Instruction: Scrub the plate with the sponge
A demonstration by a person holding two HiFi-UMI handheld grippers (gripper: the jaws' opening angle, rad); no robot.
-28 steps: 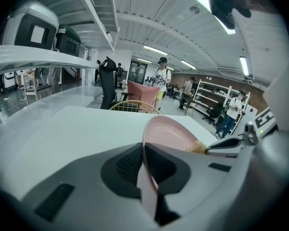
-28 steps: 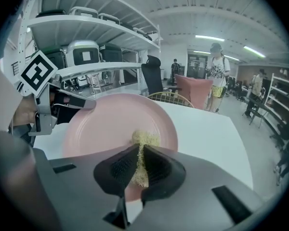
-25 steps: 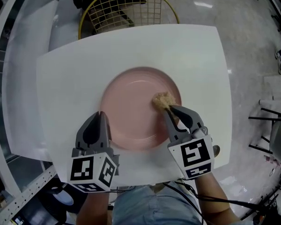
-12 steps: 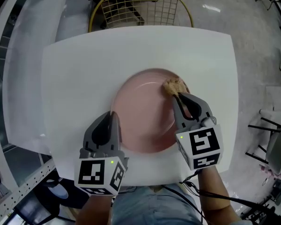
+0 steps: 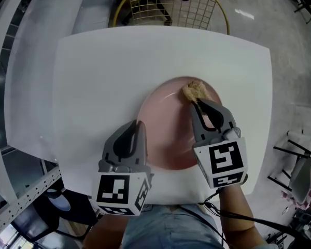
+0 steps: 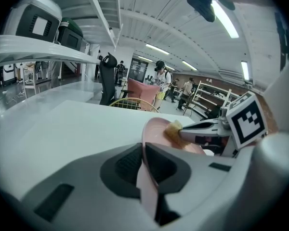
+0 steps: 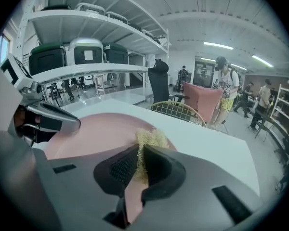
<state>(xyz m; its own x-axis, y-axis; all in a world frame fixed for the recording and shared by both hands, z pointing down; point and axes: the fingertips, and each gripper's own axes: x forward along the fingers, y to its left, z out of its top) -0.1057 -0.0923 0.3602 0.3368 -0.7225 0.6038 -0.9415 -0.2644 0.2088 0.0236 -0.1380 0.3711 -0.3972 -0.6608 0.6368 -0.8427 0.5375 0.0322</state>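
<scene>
Left gripper: your left gripper (image 6: 142, 163) has its jaws narrowed onto the near-left rim of the round pink plate (image 5: 166, 126). The rim runs up between the two pads, and the rest of the plate spreads out beyond the jaw tips on the white table (image 5: 93, 71).
Right gripper: your right gripper (image 7: 138, 163) is clamped on the tan fibrous sponge (image 7: 149, 139). The sponge is squeezed thin between the pads, with a tuft sticking out past the tips.
Sponge position: it presses on the plate just ahead of the right jaw tips, at the plate's far-right part and close to the far rim.
What changed: a second ago the sponge sat further in, over the plate's right-middle. It has since travelled away from you toward the far edge. Your left grip on the rim has not changed.
What it means: scrubbing looks to be under way, with this stroke near its outer limit. The centre and left of the plate are the likely ground for your next passes.
Watch: pushing further out may run the sponge off the rim.
</scene>
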